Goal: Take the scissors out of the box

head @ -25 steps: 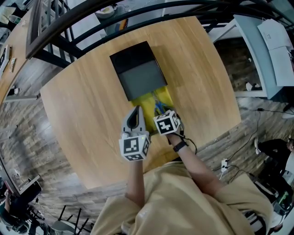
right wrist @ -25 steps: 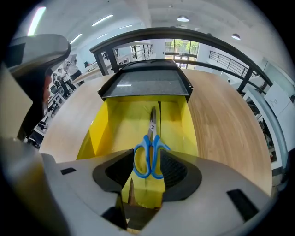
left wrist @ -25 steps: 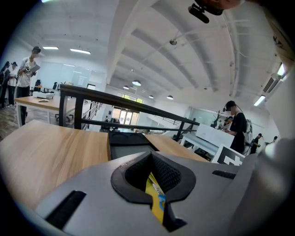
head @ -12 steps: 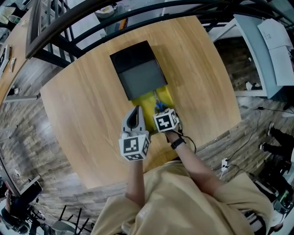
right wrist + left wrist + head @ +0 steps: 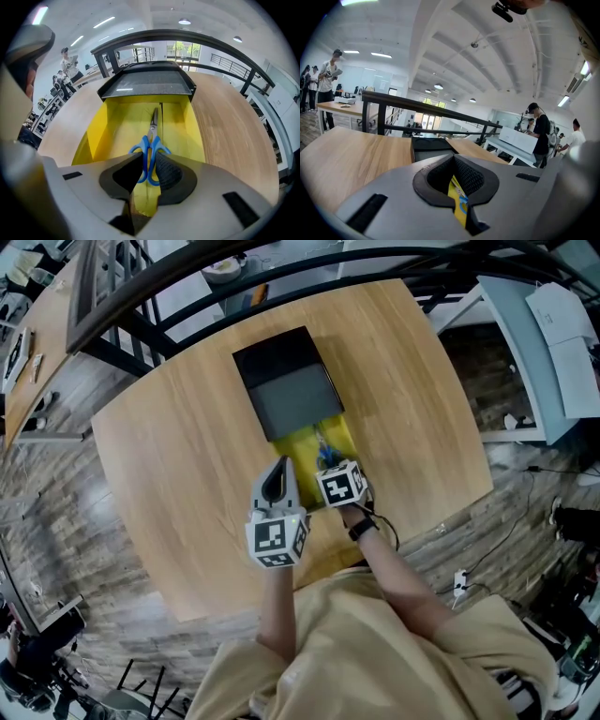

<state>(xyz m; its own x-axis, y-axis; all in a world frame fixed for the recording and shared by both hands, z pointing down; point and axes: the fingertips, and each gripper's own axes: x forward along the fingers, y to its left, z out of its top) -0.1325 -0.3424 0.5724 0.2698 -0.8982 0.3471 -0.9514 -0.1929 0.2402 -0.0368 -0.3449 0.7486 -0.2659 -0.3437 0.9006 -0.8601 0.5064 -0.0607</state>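
In the head view, a black cover [image 5: 286, 381] sits on the wooden table [image 5: 178, 465]. A yellow tray [image 5: 302, 444] sticks out from under it toward the person. The scissors [image 5: 324, 457] with blue handles lie in the tray and are not out yet. The left tongs [image 5: 279, 467] are at the tray's near left corner. The right tongs [image 5: 330, 471] are just beside them, over the handle end of the scissors. In the left gripper view, the left tongs [image 5: 456, 183] are almost closed, with only a thin slit. A strip of the yellow tray [image 5: 458, 201] sits in that slit, so they seem to pinch the tray's edge. The black cover [image 5: 433, 143] is just behind. In the right gripper view, the right tongs [image 5: 149, 176] are narrow too. The blue handles of the scissors [image 5: 151, 145] are right between the two pads, one pad on each side, touching them. The blades point away, along the middle of the yellow tray [image 5: 119, 126] toward the black cover [image 5: 147, 82]. The scissors look flat on the tray floor. I think the step now is the grab, with the lift not begun. The next move, I guess, needs a firm squeeze and a slow pull up and back. Then the blades miss the tray walls and the handles do not slip. The left tongs should hold the tray down.
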